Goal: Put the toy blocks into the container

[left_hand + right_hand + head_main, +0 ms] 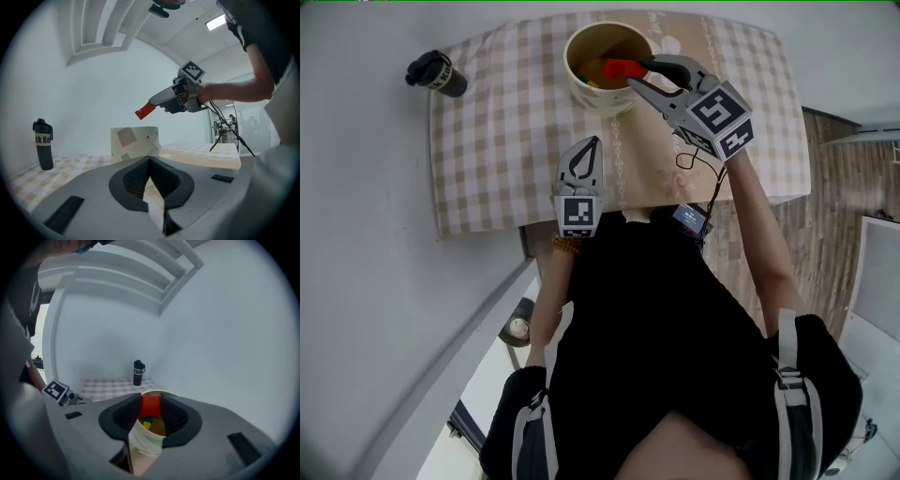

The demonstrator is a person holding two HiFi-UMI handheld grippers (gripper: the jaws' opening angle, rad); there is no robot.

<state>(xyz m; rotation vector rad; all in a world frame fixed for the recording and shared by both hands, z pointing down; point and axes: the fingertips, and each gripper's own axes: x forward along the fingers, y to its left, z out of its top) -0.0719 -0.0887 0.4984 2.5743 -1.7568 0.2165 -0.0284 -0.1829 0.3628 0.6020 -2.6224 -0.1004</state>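
The right claw [637, 72] sits in the upper middle of the head view, its two jaws pressed on a red block [619, 68] that it holds over the open mouth of the container [598, 101]. This cream, round container stands near the top edge of the bench [487, 141], which is covered by a beige checked cloth. In the right gripper view the red block fills the gap between the dark ribbed pads at the centre of the frame. Just below it the inside of the container shows, with a yellow block [146, 424] and a blue block [149, 420] lying on the bottom. The left claw [596, 142] lies lower in the head view, below the container and a little to its left, near the front edge of the cloth. Its tip points up the frame towards the container, apart from it. Its jaws are brought together to a point with nothing between them. In its own view only a thin sliver of cloth shows between the pads. A black bottle [438, 74] stands at the upper left corner of the cloth, well apart from the container and from both claws.
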